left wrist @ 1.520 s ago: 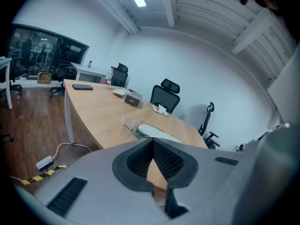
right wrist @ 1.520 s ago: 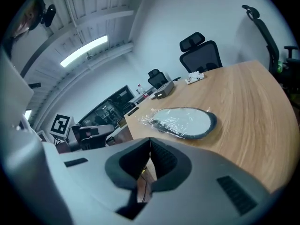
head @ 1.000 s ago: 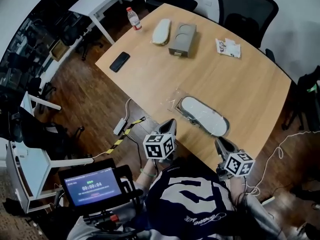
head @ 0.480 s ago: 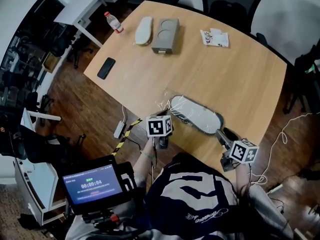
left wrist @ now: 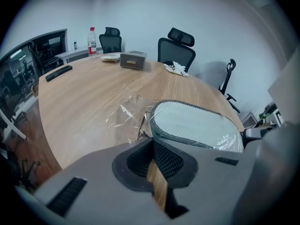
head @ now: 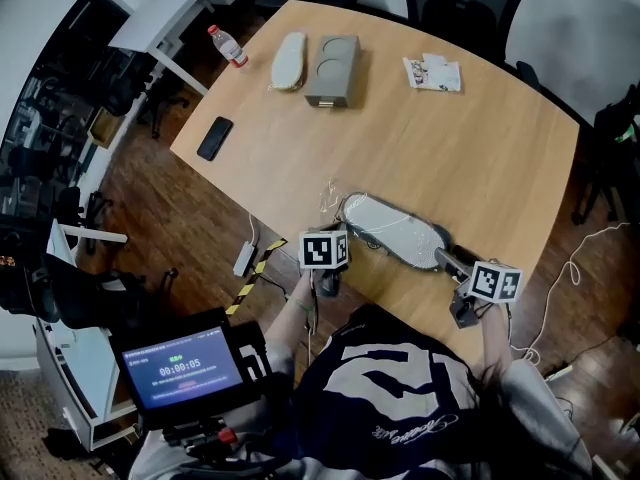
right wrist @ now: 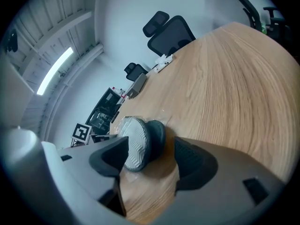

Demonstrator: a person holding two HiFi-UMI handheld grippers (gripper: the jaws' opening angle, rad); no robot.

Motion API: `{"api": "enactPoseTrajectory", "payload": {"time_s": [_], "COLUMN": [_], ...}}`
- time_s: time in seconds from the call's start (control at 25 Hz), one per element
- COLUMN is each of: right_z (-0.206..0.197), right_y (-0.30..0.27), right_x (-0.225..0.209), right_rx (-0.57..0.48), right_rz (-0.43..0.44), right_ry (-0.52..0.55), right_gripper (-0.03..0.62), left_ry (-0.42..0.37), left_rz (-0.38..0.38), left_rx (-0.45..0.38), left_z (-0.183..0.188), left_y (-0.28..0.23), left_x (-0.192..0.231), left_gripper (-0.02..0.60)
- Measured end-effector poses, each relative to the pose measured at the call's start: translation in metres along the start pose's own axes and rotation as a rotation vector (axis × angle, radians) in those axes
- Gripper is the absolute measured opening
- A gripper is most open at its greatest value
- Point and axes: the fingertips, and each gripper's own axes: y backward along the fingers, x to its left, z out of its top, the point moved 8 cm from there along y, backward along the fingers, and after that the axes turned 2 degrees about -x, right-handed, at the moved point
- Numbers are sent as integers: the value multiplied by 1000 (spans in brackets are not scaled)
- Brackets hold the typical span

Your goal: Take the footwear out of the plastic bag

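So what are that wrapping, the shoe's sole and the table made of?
Wrapping: thin clear plastic film, glossy; it crinkles and glints.
Sole: looks like pale rubber or foam, matte, with moulded ridges and a dark rim.
Table: wood-look top, satin; grain shows, though solid wood or laminate can't be told.

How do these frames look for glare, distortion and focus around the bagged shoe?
Head view: sharp, table edges bowed by the wide lens. Left gripper view: dark vignetted corners, white glints on the plastic bag around the shoe. Right gripper view: strong fisheye, bright ceiling light, shoe sole crisp.
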Motion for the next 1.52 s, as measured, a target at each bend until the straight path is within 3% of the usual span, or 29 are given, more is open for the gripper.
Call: {"api": "enactPoseTrajectory", "payload": {"time_s": [0.2, 0.44, 0.48, 0.52, 0.56, 0.8, 1.08, 1.28, 1.44, 1.52], "right_z": [7, 14, 14, 15, 16, 8, 0, 0, -8, -8], "right_y": [-15, -25, -25, -26, -27, -7, 21, 36, 60, 66], "right_x": [5, 5, 3, 0, -2, 0, 3, 13, 3, 4], "right_rx": [63, 117, 126, 131, 131, 23, -52, -130, -146, -165], "right_rz": [56, 43, 41, 42, 49, 119, 143, 316, 225, 253], "right_ry": [25, 13, 4, -8, -28, -208, -237, -225, -236, -243], "right_gripper": [291, 276, 251, 185, 176, 93, 75, 72, 71, 69], "left_ry": [11, 56, 53, 49, 45, 38, -17, -51, -24, 0], "left_rz": [-13, -4, 3, 11, 20, 37, 40, 80, 149, 173], "left_rx": [-9, -42, -50, -58, -66, -80, -85, -65, -63, -61], "left_z": [2, -1, -1, -2, -2, -6, -4, 1, 8, 11], "left_y": [0, 0, -1, -2, -2, -1, 2, 5, 9, 11], "left_x": [3, 3, 3, 3, 3, 0, 2, 12, 38, 51], "left_gripper": [2, 0, 1, 1, 0, 1, 1, 1, 1, 1]}}
